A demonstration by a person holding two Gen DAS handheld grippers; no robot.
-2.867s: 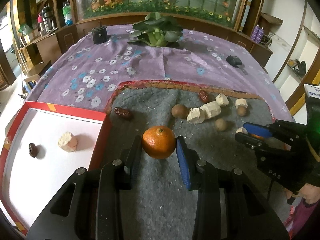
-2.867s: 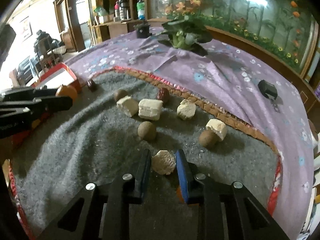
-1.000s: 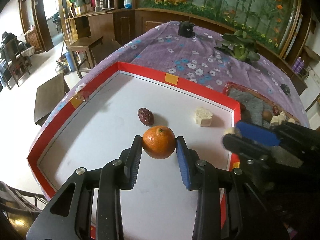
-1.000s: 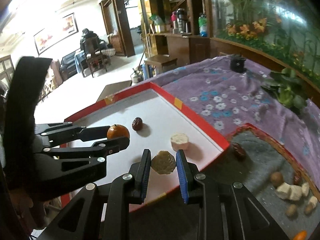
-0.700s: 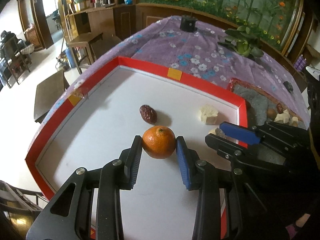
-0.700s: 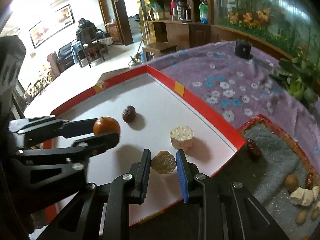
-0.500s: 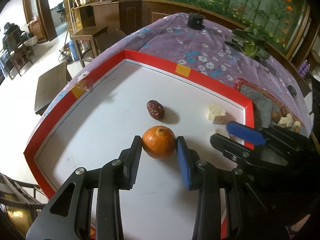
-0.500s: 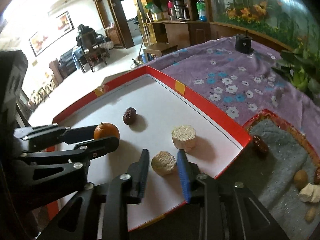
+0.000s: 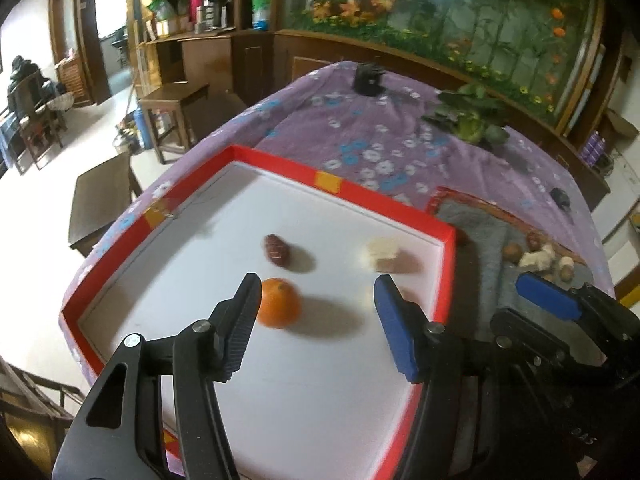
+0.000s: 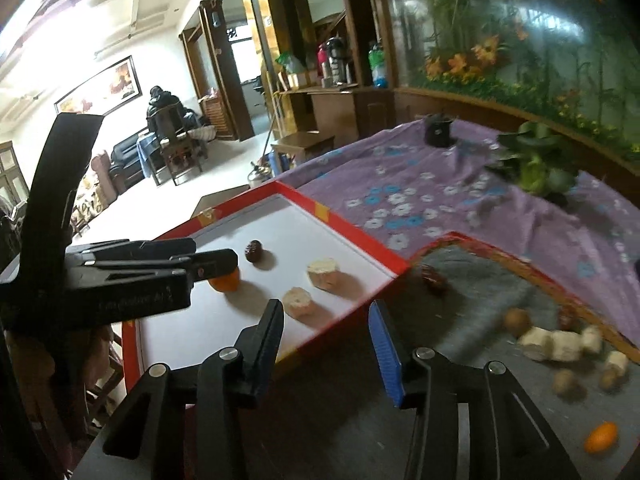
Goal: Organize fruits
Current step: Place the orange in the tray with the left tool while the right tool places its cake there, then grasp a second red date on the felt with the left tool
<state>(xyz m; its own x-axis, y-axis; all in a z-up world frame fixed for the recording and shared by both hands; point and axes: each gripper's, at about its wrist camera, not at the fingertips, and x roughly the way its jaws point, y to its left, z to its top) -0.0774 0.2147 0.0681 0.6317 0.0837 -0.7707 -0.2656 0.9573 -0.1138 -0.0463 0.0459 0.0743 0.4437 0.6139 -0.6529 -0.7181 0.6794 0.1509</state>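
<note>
A white tray with a red rim (image 9: 447,280) lies on the purple cloth. In it rests an orange mandarin (image 9: 278,303), close to the left finger of my left gripper (image 9: 318,320); the jaws are opening and neither pad presses on it. A dark red date (image 9: 277,251) and a pale chunk (image 9: 383,252) lie further in. In the right wrist view, my right gripper (image 10: 328,332) hangs over the tray's near rim (image 10: 352,310), its jaws opening with nothing between them. A round pale piece (image 10: 298,301) sits on the tray just ahead of it, and a second piece (image 10: 323,272) lies beyond.
A grey mat (image 10: 480,280) to the right of the tray holds several pale chunks (image 10: 560,344), brown round fruits, a date (image 10: 434,278) and a small orange fruit (image 10: 600,438). A potted plant (image 10: 534,160) stands on the flowered cloth behind. Chairs and a stool stand beyond the table's left edge.
Both grippers have opened. The mandarin now rests on the tray beside the left finger, and the round pale piece lies on the tray. The right gripper has pulled back towards the mat.
</note>
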